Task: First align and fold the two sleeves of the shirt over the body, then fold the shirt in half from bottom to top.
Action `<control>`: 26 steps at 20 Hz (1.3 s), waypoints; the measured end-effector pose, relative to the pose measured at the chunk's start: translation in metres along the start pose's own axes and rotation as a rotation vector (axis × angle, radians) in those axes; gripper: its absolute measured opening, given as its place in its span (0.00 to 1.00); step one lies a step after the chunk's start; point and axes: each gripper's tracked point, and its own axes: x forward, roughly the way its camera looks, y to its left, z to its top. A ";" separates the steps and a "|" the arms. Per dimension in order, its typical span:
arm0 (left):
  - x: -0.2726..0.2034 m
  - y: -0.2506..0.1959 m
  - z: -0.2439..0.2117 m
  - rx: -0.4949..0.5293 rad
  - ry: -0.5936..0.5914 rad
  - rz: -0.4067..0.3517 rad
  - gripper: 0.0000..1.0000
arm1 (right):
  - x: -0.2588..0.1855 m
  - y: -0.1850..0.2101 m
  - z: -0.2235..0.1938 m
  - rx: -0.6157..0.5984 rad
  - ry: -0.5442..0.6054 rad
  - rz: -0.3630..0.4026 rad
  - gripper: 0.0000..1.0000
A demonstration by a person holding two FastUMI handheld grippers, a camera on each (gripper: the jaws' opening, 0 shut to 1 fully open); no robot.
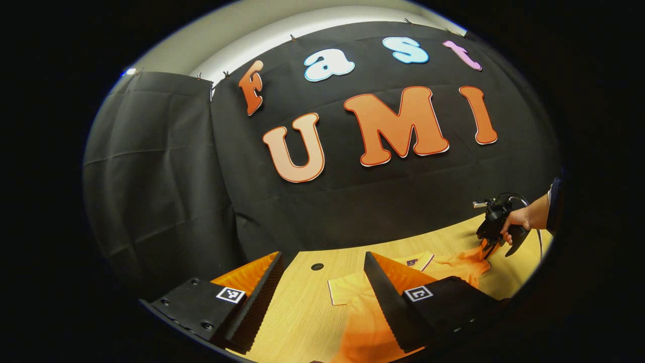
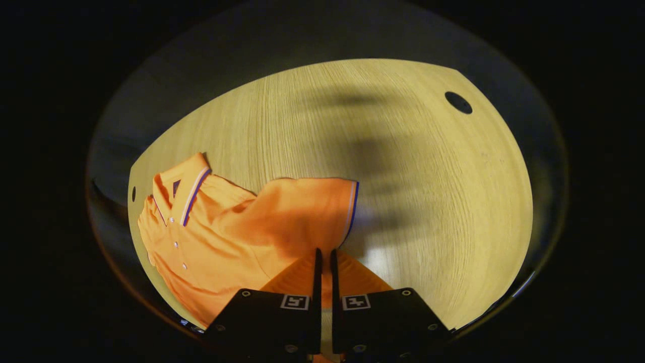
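Observation:
An orange polo shirt (image 2: 211, 242) with a striped collar (image 2: 189, 186) lies on the wooden table (image 2: 428, 201). One short sleeve (image 2: 307, 206) is raised and spread, and my right gripper (image 2: 324, 252) is shut on its lower edge. In the left gripper view the same shirt (image 1: 363, 322) lies low on the table, its near sleeve (image 1: 347, 290) flat beside my right finger. My left gripper (image 1: 322, 257) hangs open above the table with nothing between its fingers. Farther off, a hand (image 1: 516, 219) holds the right gripper (image 1: 486, 247), pinching the far sleeve (image 1: 468, 262).
A round cable hole (image 1: 317, 266) sits in the table (image 1: 302, 312) just beyond my left fingertips; it shows as a dark hole (image 2: 458, 102) in the right gripper view. The black cloth wall (image 1: 166, 176) closes off the back. Bare wood stretches to the right of the shirt.

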 end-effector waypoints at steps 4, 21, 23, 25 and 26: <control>0.007 0.013 -0.014 -0.026 0.035 0.010 0.99 | -0.029 0.035 0.004 -0.001 -0.020 0.080 0.09; 0.013 0.044 -0.045 -0.072 0.107 0.076 0.99 | -0.075 0.168 0.004 -0.004 -0.025 0.423 0.23; 0.025 0.046 -0.051 -0.096 0.138 0.064 0.99 | -0.083 0.162 0.007 -0.027 -0.064 0.412 0.27; 0.044 0.049 -0.056 -0.123 0.157 0.043 0.99 | -0.095 0.153 0.008 -0.057 -0.111 0.387 0.40; 0.057 0.051 -0.061 -0.135 0.169 0.028 0.99 | -0.104 0.148 0.009 -0.061 -0.138 0.374 0.42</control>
